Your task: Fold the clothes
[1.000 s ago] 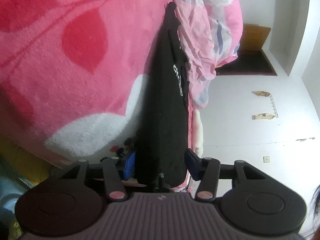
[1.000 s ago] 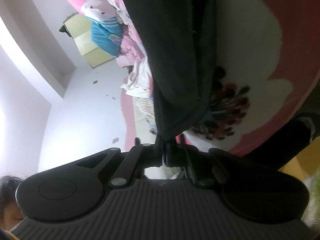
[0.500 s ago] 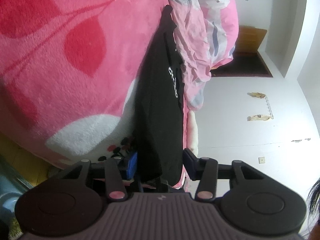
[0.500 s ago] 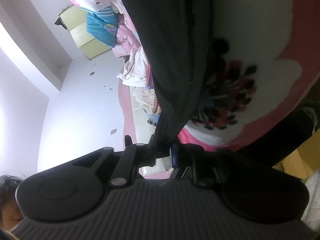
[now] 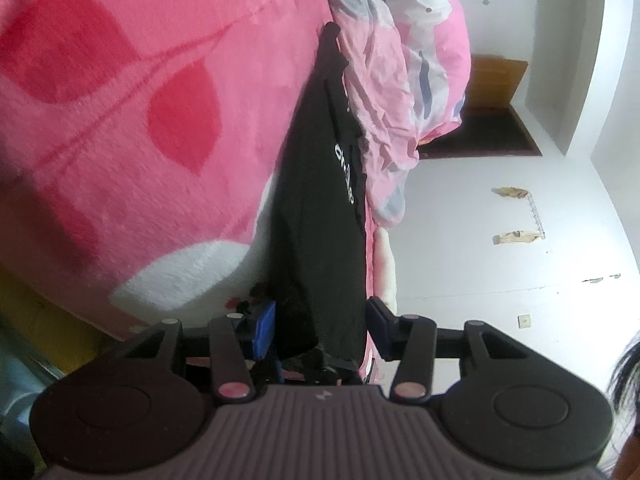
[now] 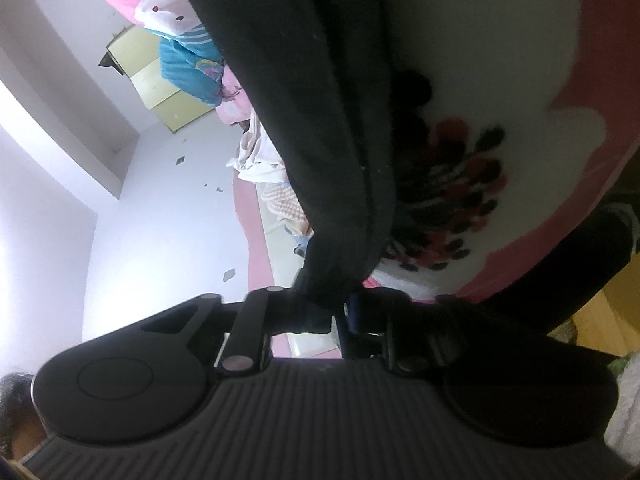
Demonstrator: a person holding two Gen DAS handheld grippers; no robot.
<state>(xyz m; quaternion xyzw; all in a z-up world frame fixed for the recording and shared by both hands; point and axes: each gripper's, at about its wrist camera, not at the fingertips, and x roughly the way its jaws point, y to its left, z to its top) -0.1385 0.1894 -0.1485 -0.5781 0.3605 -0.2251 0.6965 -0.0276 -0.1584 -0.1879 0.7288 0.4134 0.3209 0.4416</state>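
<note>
A black garment point(image 5: 320, 216) with white lettering lies stretched along the pink flowered blanket point(image 5: 140, 128). My left gripper point(image 5: 320, 326) is open, and the garment's near edge sits loosely between its blue-padded fingers point(image 5: 265, 330). In the right wrist view the same black garment point(image 6: 304, 100) narrows to a bunched corner. My right gripper point(image 6: 326, 304) is shut on that corner, just above the blanket's white flower point(image 6: 480, 120). The pinch point itself is dark and partly hidden.
A crumpled pink and white quilt point(image 5: 404, 80) lies beside the garment. A blue cloth point(image 6: 188, 68) and white clothes point(image 6: 260, 160) are piled further along the bed. White walls, a brown door point(image 5: 492, 120) and a person's dark hair point(image 6: 16, 396) show at the edges.
The left view has slid along the blanket, and the garment now looks narrower between the open fingers. The right gripper has come closer to the blanket, still pinching the bunched corner.
</note>
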